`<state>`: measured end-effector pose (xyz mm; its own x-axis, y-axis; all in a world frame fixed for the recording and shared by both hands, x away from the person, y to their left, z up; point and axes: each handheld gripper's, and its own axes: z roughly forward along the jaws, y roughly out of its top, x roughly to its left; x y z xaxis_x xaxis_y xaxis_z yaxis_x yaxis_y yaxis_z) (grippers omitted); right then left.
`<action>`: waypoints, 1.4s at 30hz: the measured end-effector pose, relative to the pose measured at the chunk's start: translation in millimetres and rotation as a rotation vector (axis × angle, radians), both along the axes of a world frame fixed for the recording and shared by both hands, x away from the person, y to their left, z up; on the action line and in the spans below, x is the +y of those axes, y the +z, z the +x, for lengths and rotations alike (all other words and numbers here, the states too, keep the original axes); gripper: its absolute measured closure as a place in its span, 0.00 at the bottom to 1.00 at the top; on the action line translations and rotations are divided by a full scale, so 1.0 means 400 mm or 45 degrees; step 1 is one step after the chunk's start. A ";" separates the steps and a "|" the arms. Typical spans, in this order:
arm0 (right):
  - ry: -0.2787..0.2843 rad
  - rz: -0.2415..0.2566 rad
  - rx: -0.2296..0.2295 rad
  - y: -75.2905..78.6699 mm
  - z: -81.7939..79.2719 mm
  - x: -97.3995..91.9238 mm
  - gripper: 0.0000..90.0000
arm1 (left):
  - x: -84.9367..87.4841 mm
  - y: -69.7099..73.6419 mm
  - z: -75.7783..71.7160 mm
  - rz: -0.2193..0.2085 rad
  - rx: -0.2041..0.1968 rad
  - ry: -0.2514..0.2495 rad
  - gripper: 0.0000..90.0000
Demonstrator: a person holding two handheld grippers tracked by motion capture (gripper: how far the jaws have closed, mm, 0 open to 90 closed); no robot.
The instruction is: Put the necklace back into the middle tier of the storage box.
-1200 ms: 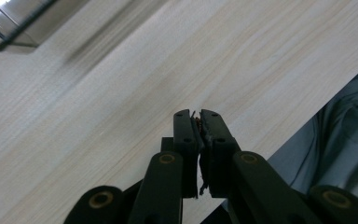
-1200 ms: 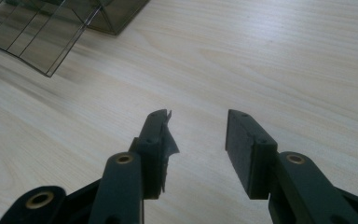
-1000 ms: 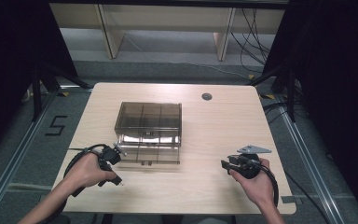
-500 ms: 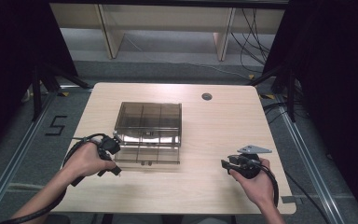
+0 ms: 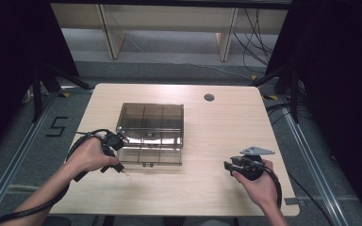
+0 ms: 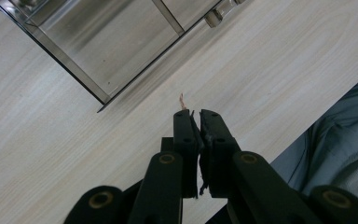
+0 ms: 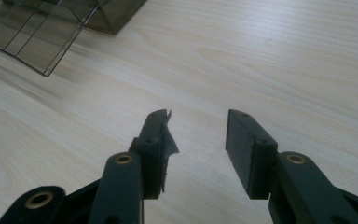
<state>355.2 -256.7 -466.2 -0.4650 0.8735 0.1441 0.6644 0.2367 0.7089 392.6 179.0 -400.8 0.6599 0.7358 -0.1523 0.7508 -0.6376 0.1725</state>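
Observation:
A smoky clear compartment box stands mid-table, its lid folded open flat toward me. My left gripper sits at the lid's front left corner, jaws pressed together on a thin pale strand. In the left gripper view the strand pokes out past the tips of that gripper, and a corner of the box lies just beyond. My right gripper rests low at the front right, open, well away from the box. Its jaws stand apart over bare wood, with the box far off at upper left.
A round cable hole sits in the wooden table at the back right. The table's front edge and a person's trouser leg are close beside the left gripper. Metal rails and dark curtains flank the table.
My left hand has carried its gripper forward, away from the front edge, up to the box's front left corner. The right hand and the box have stayed put.

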 end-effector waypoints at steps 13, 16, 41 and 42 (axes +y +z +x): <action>0.008 -0.015 -0.025 -0.002 0.002 -0.002 0.66 | -0.010 0.034 0.013 0.017 -0.019 0.004 0.95; 0.009 -0.013 -0.024 -0.003 0.002 -0.003 0.66 | -0.012 0.036 0.016 0.021 -0.011 0.005 0.95; 0.007 -0.011 -0.007 -0.004 0.003 -0.004 0.66 | -0.017 0.074 0.054 0.023 -0.011 0.019 0.95; 0.010 -0.018 -0.013 -0.005 0.004 -0.004 0.66 | -0.017 0.075 0.055 0.021 -0.020 0.028 0.95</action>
